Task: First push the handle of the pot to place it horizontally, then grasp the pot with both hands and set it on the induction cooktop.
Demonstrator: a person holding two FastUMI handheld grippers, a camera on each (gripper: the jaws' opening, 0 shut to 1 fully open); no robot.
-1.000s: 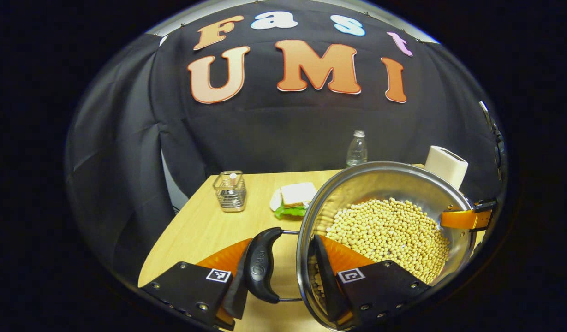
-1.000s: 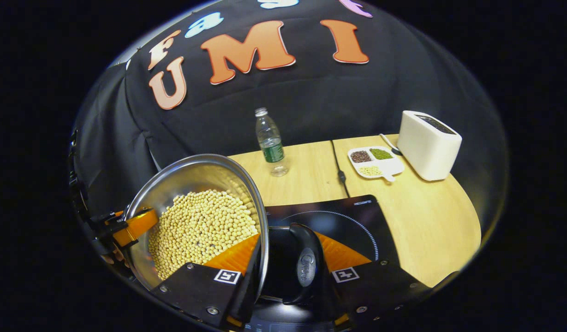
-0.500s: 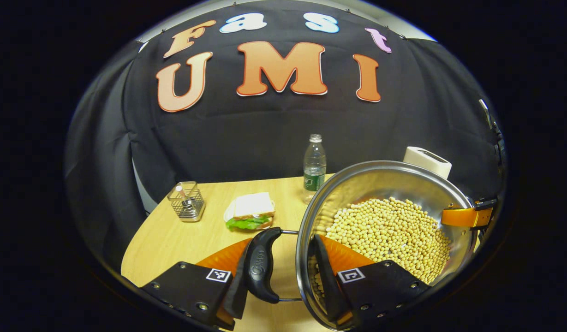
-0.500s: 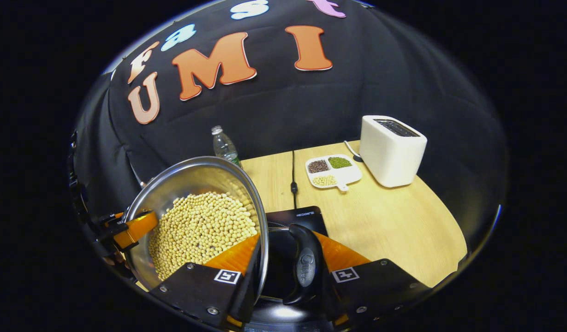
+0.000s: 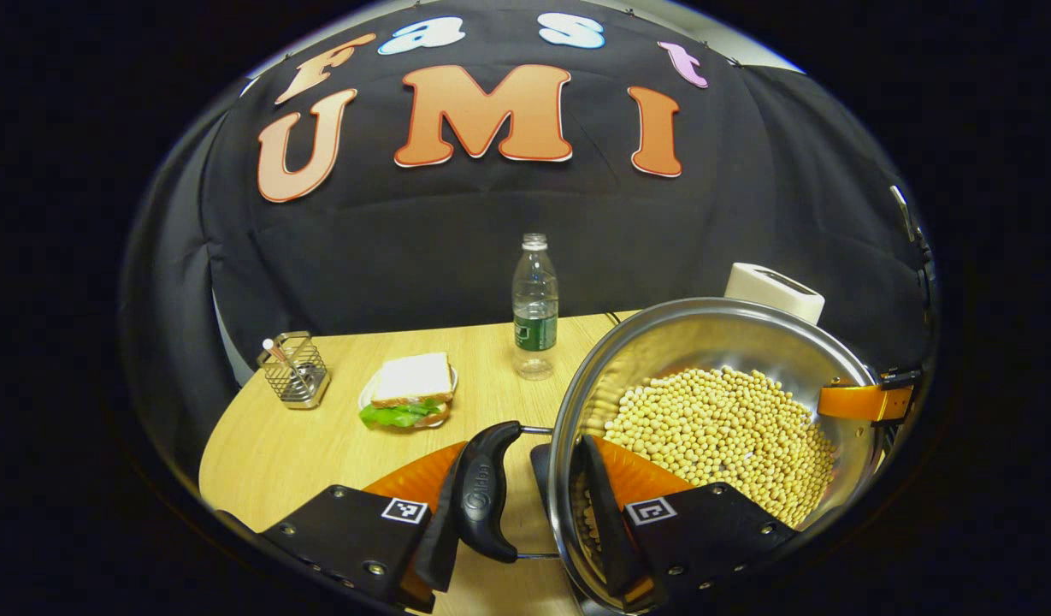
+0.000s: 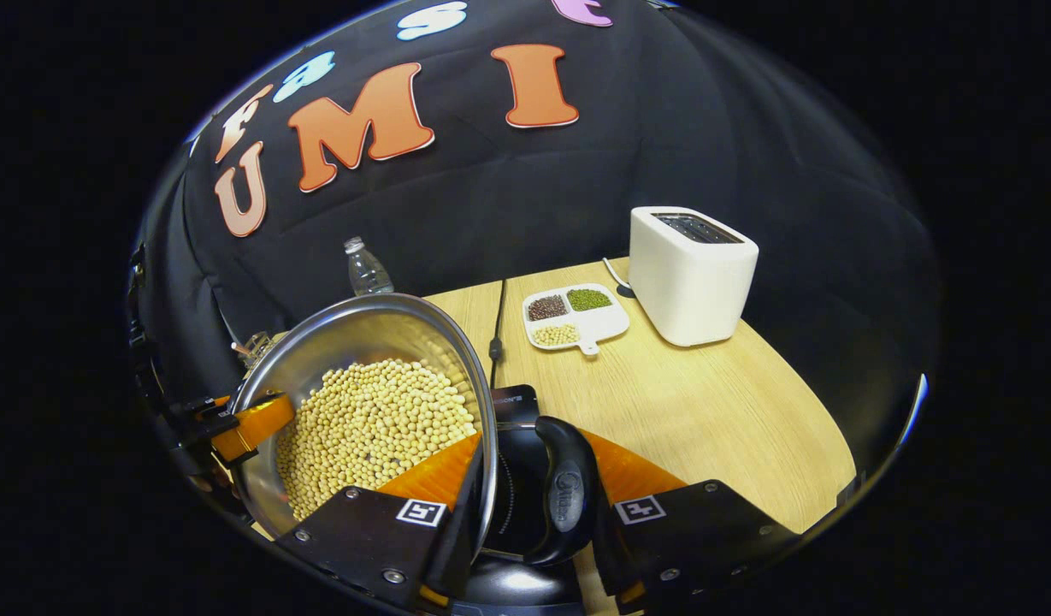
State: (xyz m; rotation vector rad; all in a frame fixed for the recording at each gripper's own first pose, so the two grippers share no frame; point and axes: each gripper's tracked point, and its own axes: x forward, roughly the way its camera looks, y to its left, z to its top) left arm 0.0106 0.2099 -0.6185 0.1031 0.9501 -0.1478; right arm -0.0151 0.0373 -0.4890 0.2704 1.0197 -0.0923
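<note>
**A:** Starting at the left gripper (image 5: pixel 525 505): its two fingers are sitting either side of the pot wall, one inside against the soybeans (image 5: pixel 722 436), one outside by the black side handle (image 5: pixel 482 500). They're closed in on that edge, though whether both pads are truly pressing I can't tell.

**B:** Same story at the right gripper (image 6: pixel 529 513), mirrored. One finger is lying inside the pot (image 6: pixel 363 342), the other outside past its own black handle (image 6: pixel 563 500), straddling the rim. Again, narrowed around it, but real clamping I can't tell.

**A:** So both handles are lying out sideways and the steel pot is hanging between the two tools, full of beans.

**B:** And it's travelling. Over the last second the bottle (image 5: pixel 534 308), the sandwich (image 5: pixel 410 392) and the wire holder (image 5: pixel 292 370) have been sliding leftward in the left gripper view, while the toaster (image 6: pixel 692 274) and the divided dish (image 6: pixel 572 316) are drifting left in the right gripper view.

**A:** The dark induction cooktop (image 6: pixel 516 402) is telling the tale too. A second ago a wide slab of it lay beyond the right handle; now just a sliver is peeking out beside the rim, and a dark corner is appearing under the pot on my side.

**B:** Meaning the pot is coming over the cooktop. I'd say lowering comes next, keeping it level so no beans are spilling.
</note>
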